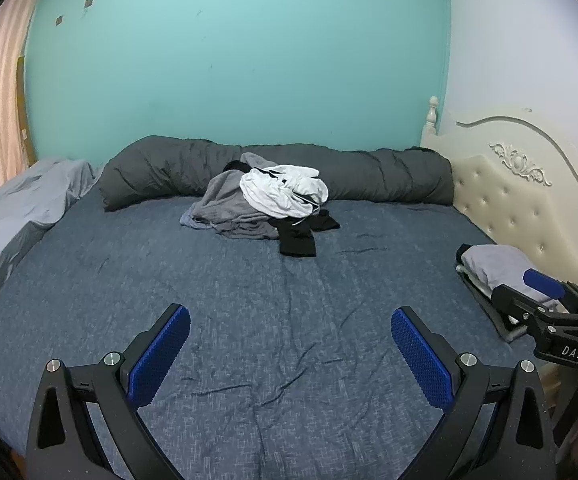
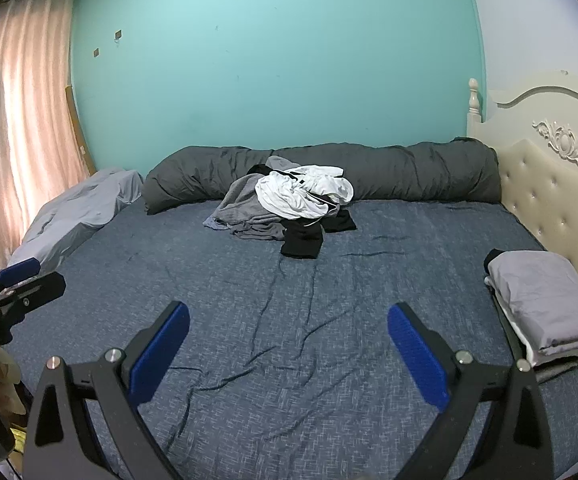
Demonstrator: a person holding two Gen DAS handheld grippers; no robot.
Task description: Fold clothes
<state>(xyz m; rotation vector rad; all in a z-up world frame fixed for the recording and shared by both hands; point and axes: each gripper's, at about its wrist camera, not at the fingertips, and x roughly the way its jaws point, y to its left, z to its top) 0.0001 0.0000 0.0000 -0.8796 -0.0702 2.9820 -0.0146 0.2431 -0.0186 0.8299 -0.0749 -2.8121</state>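
Black hand-held gripper (image 1: 289, 344), blue textured pads (image 1: 160, 356), silver screws.

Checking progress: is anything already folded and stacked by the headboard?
Yes, a stack of folded clothes with a grey piece on top lies beside the headboard.

wide bare blue sheet (image 2: 289, 320) lies open ahead; clothes pile (image 2: 289, 204) blocks the far middle, folded stack (image 2: 545, 304) right.

A home bedroom: a bed (image 2: 289, 320) with tufted headboard (image 2: 549, 200), rolled duvet (image 2: 409, 172), pink curtains (image 2: 17, 120).
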